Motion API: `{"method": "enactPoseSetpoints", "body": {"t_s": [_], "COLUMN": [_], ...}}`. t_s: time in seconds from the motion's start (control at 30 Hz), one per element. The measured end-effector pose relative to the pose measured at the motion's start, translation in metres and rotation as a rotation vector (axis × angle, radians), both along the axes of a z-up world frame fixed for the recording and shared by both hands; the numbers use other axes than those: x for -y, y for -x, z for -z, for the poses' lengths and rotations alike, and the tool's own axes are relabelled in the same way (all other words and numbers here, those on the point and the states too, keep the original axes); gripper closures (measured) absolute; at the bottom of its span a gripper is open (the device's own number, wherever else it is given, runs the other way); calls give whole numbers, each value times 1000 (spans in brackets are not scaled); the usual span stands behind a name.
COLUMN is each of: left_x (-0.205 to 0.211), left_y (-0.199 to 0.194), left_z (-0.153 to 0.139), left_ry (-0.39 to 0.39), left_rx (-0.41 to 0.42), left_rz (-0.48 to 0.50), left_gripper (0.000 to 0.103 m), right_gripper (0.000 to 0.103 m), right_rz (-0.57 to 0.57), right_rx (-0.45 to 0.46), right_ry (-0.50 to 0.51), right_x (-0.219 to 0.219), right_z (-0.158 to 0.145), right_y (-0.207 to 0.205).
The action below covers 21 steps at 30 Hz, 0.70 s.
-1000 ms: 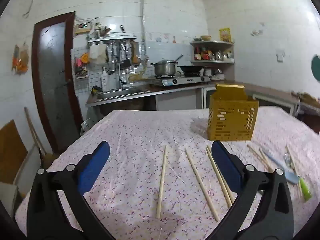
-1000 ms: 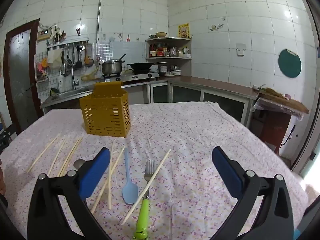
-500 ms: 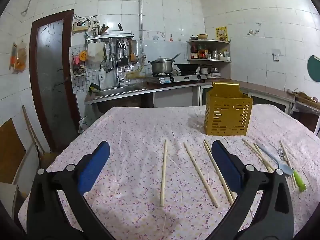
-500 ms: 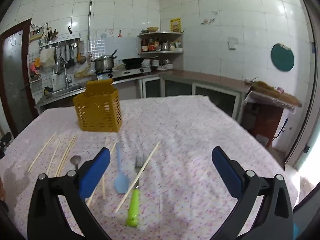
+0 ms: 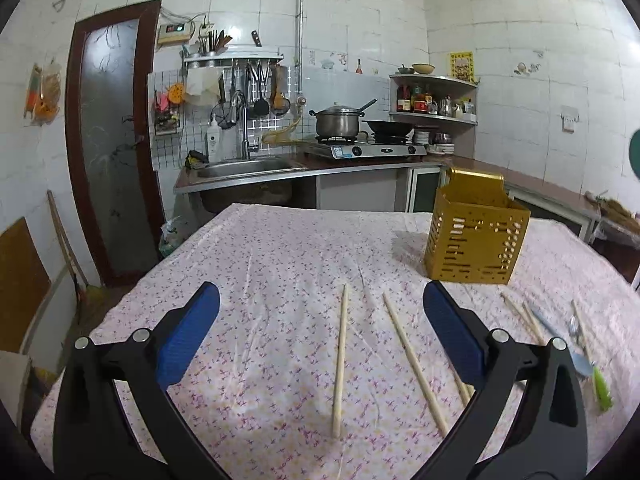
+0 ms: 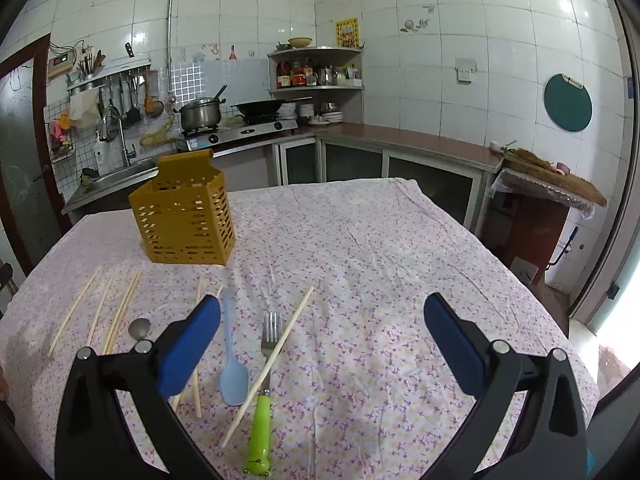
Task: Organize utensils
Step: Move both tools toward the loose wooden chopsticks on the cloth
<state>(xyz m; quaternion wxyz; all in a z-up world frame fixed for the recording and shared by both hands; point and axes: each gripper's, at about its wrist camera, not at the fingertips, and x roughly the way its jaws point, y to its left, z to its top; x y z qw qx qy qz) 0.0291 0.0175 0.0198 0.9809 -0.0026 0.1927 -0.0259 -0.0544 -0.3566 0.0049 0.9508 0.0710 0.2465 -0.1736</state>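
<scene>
Hovering both grippers, left (image 5: pixel 320 322) and right (image 6: pixel 322 334), spread wide, empty. Chopsticks (image 5: pixel 340 360) lie flat before yellow holder (image 5: pixel 476 240); thin sticks may roll or slip when pinched.

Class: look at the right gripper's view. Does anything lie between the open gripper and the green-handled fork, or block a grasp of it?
Yes. A chopstick lies diagonally across the fork, over its neck. The right gripper is open above the table, nothing else intervening.
</scene>
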Motion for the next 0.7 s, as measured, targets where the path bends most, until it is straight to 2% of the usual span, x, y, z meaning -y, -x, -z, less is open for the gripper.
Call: {"method": "enactPoseSetpoints", "body": {"t_s": [0.1,0.4,0.5,0.7], "left_x": [2,14,14,16], "left_y": [-11,-37,-52,-96], "left_z": [1,8,9,16], "left_ry": [19,-44,-43,-93], "left_rx": [-42,-81,-117,-207], "left_rz": [16,41,50,55], "left_gripper": [5,5,5,5], "right_gripper": [4,4,4,4], "right_rz": [-14,-39,-38,-14], "right_rx": [1,-50,-66,-169], "right_ry": [-7,11,10,-49], "right_x": [0,-4,-2,15], "right_z": [-2,-1,-2,10], "right_y": [-4,-27,-39,-85]}}
